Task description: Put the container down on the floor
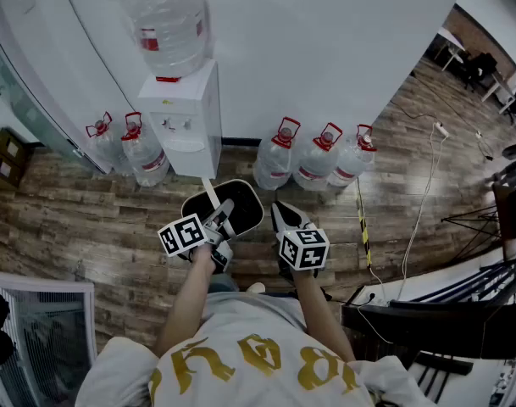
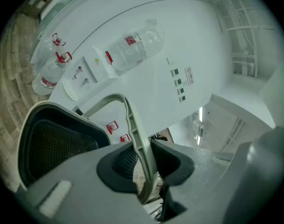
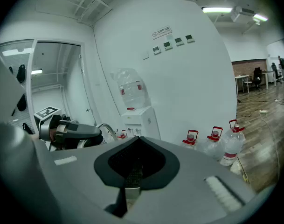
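My left hand-held gripper [image 1: 219, 220] is clamped on the pale handle [image 2: 134, 127] of the container [image 1: 245, 202]. The container is a black bin with a light rim at the frame's centre, over the wood floor [image 1: 80, 219] and just below the water dispenser [image 1: 185, 117]. It lies directly ahead of these jaws, long axis roughly across the frame. My right hand-held gripper [image 1: 285, 220] sits just right of it, closed on nothing. Lowering, I judge, falls to the left alone.

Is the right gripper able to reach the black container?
Probably yes: the right gripper sits beside the container, nothing between them. Its jaws are shut though, and the left gripper grips the handle.
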{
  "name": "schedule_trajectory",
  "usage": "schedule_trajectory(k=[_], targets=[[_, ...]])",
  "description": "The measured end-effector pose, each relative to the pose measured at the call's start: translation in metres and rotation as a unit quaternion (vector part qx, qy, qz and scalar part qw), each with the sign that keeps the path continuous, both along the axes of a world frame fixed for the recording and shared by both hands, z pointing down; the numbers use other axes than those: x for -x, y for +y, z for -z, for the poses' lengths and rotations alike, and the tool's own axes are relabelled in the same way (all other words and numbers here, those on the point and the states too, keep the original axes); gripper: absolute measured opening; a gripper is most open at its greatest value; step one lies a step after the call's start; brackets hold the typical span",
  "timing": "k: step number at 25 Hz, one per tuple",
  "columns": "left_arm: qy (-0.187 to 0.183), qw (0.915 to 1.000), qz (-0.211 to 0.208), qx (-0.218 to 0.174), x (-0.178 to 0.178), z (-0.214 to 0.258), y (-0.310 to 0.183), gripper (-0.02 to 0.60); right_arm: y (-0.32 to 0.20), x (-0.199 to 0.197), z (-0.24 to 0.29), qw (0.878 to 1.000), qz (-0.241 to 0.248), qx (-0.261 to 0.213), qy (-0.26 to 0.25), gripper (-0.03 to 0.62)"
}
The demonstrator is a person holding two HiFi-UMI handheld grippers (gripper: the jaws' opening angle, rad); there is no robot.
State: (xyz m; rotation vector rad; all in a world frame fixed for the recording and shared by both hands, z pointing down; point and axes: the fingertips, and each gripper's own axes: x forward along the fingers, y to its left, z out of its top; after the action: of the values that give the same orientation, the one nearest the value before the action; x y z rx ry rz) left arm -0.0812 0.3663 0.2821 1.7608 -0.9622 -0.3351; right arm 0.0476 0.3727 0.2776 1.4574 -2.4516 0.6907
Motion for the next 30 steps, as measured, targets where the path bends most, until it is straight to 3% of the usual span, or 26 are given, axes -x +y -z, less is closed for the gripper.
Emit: schedule_trajectory(k=[9,15,30], targets=[[-0.002,1.0000,0.001,0.001,-0.002,-0.001,0.006,0.092,0.006,-0.002,-0.001,1.000,0.003,-0.002,0.002,0.026],[-0.001,1.0000,0.003,0.001,-0.002,0.003,0.010,0.092,0.010,0.002,0.013,0.998,0.009,-0.017,-0.057,0.028],[-0.001,0.9998,0.016,0.010,0.005,-0.014,-0.030,0.094,-0.031,-0.019,-0.009,1.000,-0.025,-0.008,-0.017,0.028]])
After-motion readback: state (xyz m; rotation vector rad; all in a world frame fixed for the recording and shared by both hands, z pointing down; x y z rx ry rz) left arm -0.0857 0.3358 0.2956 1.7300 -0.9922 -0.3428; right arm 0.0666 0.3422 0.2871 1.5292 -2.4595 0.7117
